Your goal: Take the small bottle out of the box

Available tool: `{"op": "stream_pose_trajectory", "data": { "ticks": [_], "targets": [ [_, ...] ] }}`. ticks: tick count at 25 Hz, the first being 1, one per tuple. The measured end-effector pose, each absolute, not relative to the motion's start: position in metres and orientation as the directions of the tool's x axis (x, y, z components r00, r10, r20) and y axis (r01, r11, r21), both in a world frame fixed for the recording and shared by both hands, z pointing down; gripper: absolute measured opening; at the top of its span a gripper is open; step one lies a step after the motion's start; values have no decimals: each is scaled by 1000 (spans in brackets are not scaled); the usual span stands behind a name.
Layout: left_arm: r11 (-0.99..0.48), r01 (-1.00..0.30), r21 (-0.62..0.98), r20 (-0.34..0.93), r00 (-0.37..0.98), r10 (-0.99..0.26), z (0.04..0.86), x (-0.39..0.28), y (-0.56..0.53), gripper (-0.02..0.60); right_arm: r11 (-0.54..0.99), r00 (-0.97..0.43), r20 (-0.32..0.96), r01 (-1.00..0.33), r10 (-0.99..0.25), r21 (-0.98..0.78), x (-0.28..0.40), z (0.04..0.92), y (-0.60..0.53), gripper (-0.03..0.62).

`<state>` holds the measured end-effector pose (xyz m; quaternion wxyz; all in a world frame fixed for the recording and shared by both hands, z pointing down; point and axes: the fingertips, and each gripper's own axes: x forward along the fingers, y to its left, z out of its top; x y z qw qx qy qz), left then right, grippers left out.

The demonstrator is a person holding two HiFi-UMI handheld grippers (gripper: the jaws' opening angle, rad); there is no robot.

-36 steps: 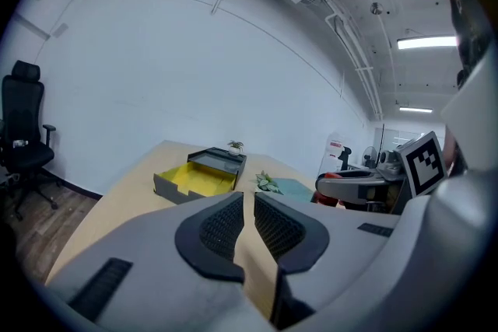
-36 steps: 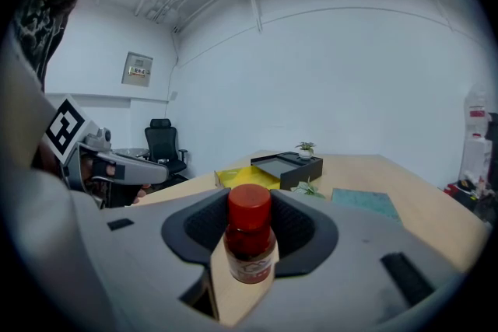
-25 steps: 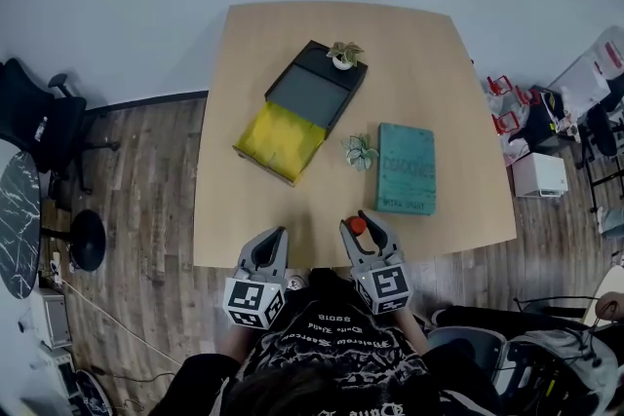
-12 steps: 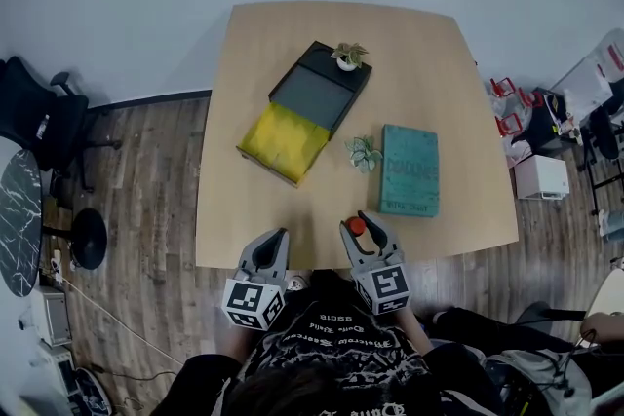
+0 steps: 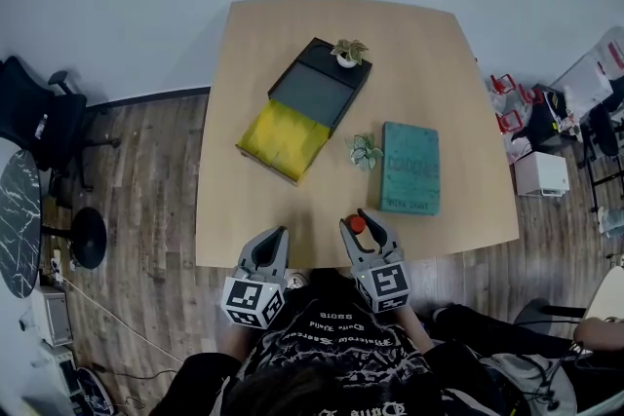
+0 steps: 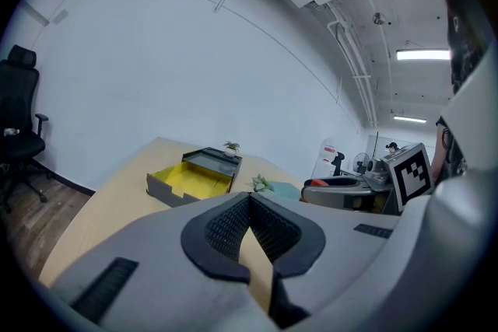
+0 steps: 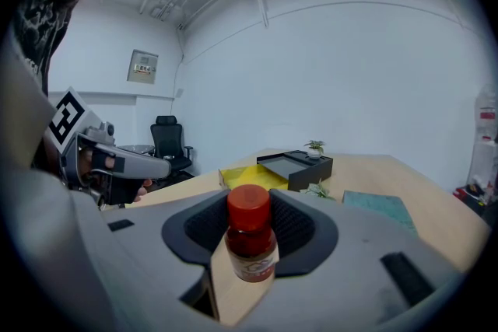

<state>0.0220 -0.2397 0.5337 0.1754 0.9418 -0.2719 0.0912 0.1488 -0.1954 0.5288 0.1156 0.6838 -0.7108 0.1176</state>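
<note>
A small red bottle (image 7: 250, 235) with a red cap stands upright between the jaws of my right gripper (image 5: 364, 225), which is shut on it at the table's near edge. Only its red cap (image 5: 357, 225) shows in the head view. My left gripper (image 5: 274, 238) is shut with nothing in it, beside the right one at the near edge. The box (image 5: 302, 108) lies mid-table, its dark lid slid back and its yellow inside (image 6: 187, 178) showing; it also appears in the right gripper view as the box (image 7: 274, 169).
A small potted plant (image 5: 347, 53) sits on the box's far corner. A green sprig (image 5: 363, 151) lies beside a teal book (image 5: 409, 169) at the right. Office chairs and clutter stand on the wooden floor around the table (image 5: 263, 34).
</note>
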Motion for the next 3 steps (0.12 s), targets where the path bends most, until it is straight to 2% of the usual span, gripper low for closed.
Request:
{"op": "stream_pose_trajectory", "data": {
  "ticks": [3],
  "targets": [
    [-791, -545, 278, 270, 835, -480, 534, 21, -241, 3, 41, -41, 328, -999, -944, -9, 148, 529, -197, 160]
  ]
}}
